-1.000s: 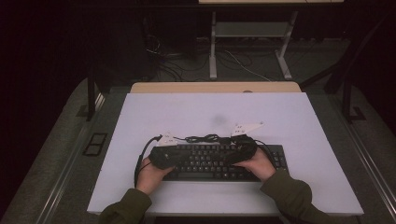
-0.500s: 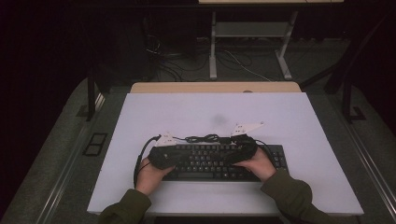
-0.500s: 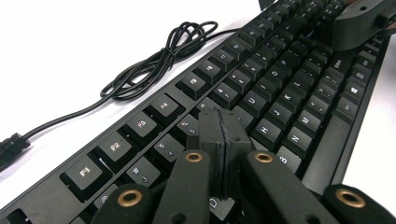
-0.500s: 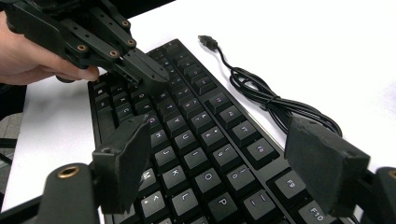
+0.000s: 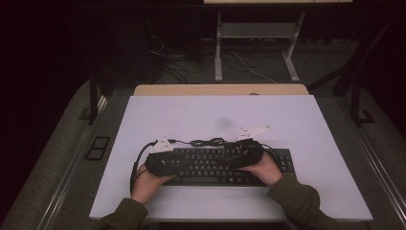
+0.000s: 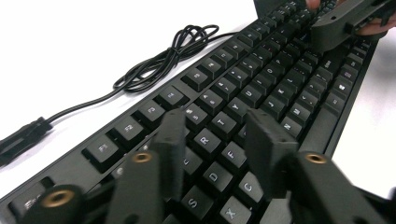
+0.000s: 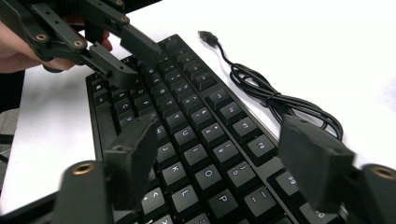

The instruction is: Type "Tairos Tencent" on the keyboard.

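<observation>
Overhead: one keyboard (image 5: 215, 165), one cable (image 5: 208, 142), left tool (image 6: 219, 140) narrow, right tool (image 7: 224, 154) wide.

White table (image 5: 297, 120), black keyboard (image 5: 210, 167), coiled cable (image 5: 208, 142)

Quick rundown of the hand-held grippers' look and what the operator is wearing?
Both the left hand-held gripper and right hand-held gripper are matte black, with flat rectangular pads on linkage bars that carry brass-coloured pivot inserts. Each has a pale grey three-cornered plate on top and trails a black cable. The person wears olive-green long sleeves; the hands are ungloved.
</observation>
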Motion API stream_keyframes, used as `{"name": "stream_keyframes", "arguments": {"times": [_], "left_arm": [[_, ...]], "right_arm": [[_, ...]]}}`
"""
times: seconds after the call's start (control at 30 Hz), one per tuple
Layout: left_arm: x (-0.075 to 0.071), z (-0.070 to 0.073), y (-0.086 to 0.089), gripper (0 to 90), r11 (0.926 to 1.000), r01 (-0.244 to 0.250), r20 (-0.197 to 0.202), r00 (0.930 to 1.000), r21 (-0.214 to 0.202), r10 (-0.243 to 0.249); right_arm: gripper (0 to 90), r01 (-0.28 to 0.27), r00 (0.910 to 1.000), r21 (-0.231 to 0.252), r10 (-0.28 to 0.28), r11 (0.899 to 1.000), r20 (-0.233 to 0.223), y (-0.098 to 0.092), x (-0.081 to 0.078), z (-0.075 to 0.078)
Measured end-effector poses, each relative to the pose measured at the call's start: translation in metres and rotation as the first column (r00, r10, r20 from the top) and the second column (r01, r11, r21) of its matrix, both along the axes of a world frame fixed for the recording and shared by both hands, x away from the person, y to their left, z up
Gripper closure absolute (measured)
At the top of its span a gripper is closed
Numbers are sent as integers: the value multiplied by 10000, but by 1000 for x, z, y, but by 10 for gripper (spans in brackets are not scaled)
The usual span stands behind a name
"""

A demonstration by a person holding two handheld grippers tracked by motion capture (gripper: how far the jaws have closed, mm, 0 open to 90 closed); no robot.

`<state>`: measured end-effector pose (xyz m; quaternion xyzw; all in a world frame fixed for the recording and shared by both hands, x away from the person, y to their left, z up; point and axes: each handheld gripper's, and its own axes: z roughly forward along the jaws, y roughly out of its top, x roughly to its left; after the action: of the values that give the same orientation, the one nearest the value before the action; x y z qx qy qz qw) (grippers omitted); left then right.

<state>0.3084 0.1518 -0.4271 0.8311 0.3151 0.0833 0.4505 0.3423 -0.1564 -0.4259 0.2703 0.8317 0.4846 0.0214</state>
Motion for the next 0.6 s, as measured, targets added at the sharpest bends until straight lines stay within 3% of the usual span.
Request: {"name": "stream_keyframes", "arguments": {"times": [0.17, 0.43, 0.6], "left_arm": [[-1, -1, 1, 382, 9999, 100, -36, 9999, -51, -100], [-2, -3, 0, 282, 9998, 207, 11, 9998, -17, -207], [-2, -4, -1, 197, 9999, 31, 86, 10000, 99, -31]], "right_arm": [[377, -72, 9999, 10, 72, 10000, -70, 0, -1, 0], [515, -67, 9999, -12, 67, 10000, -122, 0, -2, 0], [583, -81, 9999, -33, 80, 10000, -145, 0, -3, 1]]}}
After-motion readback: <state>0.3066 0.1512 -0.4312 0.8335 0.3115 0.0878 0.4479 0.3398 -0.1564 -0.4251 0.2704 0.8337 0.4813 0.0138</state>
